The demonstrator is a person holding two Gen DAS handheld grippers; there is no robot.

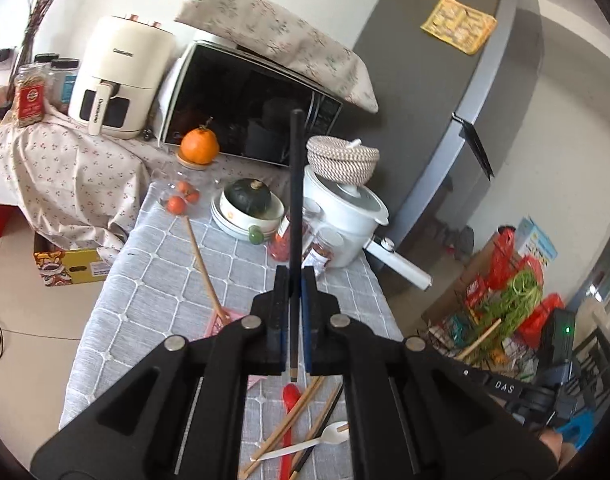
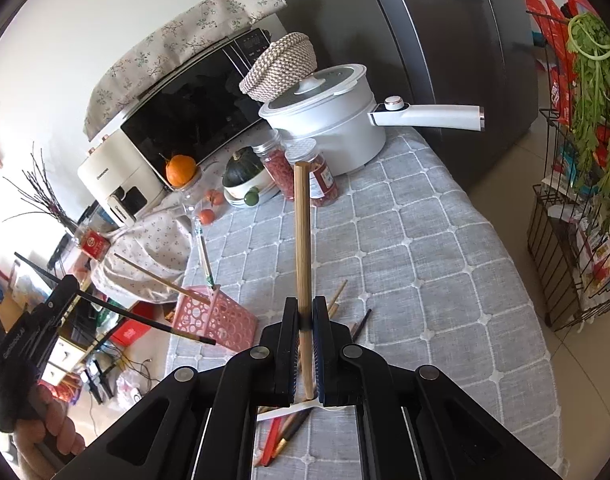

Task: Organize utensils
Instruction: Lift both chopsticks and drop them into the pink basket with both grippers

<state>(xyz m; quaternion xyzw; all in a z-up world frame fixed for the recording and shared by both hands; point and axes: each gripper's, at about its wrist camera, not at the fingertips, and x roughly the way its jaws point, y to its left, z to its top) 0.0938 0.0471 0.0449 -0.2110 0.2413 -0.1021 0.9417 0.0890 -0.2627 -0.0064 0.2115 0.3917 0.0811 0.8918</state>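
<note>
Far left of the right wrist view: the left gripper, held by a hand, is pinching a black chopstick whose tip hangs just by the pink basket. The basket sits at the left edge of the surface, w/ a wooden chopstick and a green-tipped stick leaning in it. In the left wrist view the same gripper has its jaws pressed together on the black chopstick, which points straight up ahead of the fingers; the pink basket only peeks out beside the left finger, a long wooden stick slanting from it.

Centre: the right gripper is clamped on a wooden chopstick, upright btwn the jaws, tip toward the jars.

Below the grippers, loose utensils lie on the grey checked cloth: a red spoon, a white plastic spoon, several wooden chopsticks and a dark one, crossing each other. More chopsticks lie just right of the right gripper.

Back of the surface: a white pot w/ a woven lid on top, two jars, a green squash in a bowl, an orange, a microwave.

Far right: a wire rack w/ greens, standing on the floor.
</note>
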